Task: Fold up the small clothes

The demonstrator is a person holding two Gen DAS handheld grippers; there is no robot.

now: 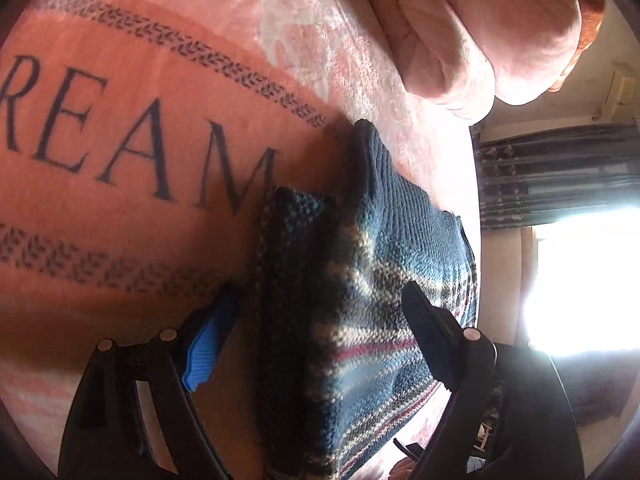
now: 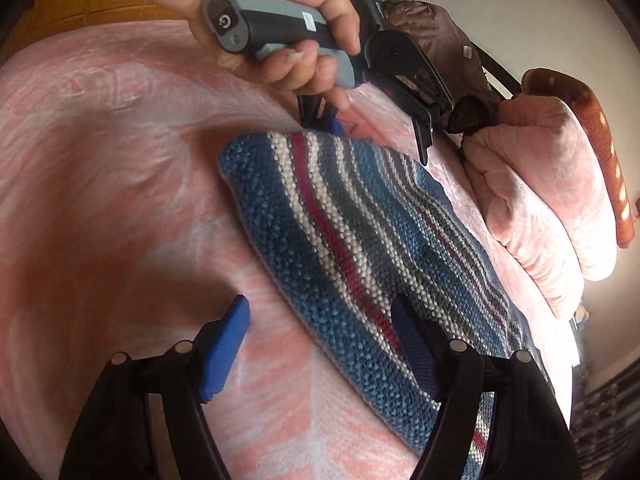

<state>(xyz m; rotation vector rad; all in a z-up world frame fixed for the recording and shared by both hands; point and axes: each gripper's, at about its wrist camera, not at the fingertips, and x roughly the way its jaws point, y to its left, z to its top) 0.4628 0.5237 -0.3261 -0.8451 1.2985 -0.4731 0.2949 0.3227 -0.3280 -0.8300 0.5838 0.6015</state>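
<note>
Right wrist view: one striped knit garment [image 2: 360, 248], two hand-held grippers [image 2: 320, 344] spread wide, empty.

Both wrist fisheyes look closely down at the same striped knit [image 1: 360, 280] from opposite ends.

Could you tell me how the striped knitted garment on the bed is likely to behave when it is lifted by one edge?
The striped knitted garment will probably be floppy: it already bunches into soft ridges in the left wrist view. Its coarse knit should give the open right tongs good grip, not slip. It may drag on the fuzzy pink blanket if pushed.
</note>
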